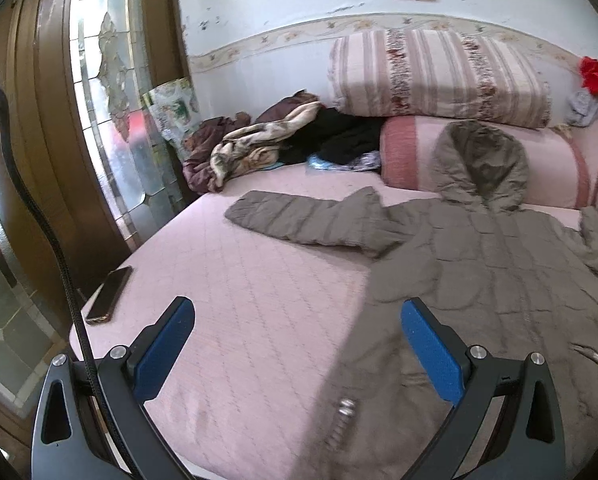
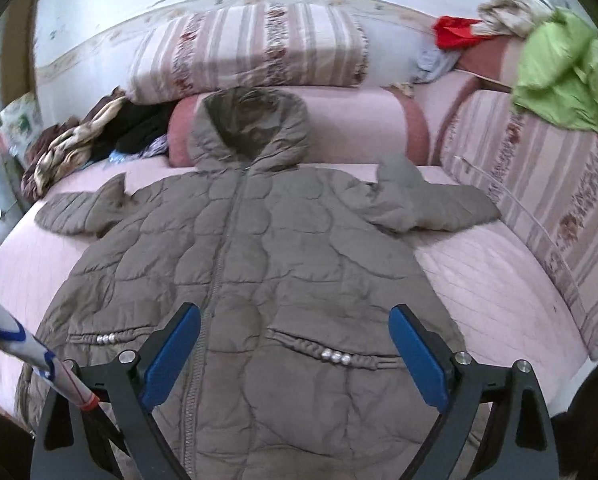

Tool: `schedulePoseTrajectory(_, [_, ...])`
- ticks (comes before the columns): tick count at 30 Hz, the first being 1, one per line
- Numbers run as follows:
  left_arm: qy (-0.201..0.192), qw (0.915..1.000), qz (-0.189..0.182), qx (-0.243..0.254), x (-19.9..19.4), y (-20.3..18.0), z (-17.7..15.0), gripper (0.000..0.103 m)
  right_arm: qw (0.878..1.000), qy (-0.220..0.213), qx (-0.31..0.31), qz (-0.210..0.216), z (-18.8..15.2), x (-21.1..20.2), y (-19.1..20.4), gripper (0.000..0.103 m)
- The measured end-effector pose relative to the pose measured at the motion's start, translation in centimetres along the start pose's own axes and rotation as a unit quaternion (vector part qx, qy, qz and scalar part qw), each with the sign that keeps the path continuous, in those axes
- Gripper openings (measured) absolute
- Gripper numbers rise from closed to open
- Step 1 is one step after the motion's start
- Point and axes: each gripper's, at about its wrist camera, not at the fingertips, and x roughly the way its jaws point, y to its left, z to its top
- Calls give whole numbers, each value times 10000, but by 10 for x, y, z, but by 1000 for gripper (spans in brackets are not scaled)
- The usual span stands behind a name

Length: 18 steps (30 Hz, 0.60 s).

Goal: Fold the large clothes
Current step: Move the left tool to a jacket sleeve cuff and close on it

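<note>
A grey-brown quilted hooded coat (image 2: 267, 248) lies front up and zipped on the pink bed (image 2: 499, 280), both sleeves spread out and its hood resting against a pink bolster. It also shows in the left wrist view (image 1: 479, 264). My left gripper (image 1: 297, 344) is open and empty above the coat's lower left edge and the bare sheet. My right gripper (image 2: 295, 344) is open and empty above the coat's lower front, near the right pocket with silver beads (image 2: 335, 356).
A dark phone (image 1: 109, 294) lies at the bed's left edge by a glass door. Crumpled clothes (image 1: 267, 140) are piled at the back left. Striped folded quilts (image 2: 251, 52) and a green garment (image 2: 567, 72) sit at the back and right.
</note>
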Motion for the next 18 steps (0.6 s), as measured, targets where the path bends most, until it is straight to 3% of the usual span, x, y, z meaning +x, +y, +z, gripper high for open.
schedulePoseTrajectory(8, [39,9989,463,-110,52,50,33,103,9992,202,89,344,7,26,7,94])
schedulePoseTrajectory(11, [74,9980,610,-149,73,65,47,103,9998,83,-2,161,8,38,12,93])
schedulePoseTrajectory(15, [-36,9965,810,-200,89,79,63,103,9978,-575,108,-307,10,47,12,81])
schedulePoseTrajectory(18, [-104,9963,818,-254,94,82,69,103,9984,-384,236,-355,14,65,10,69])
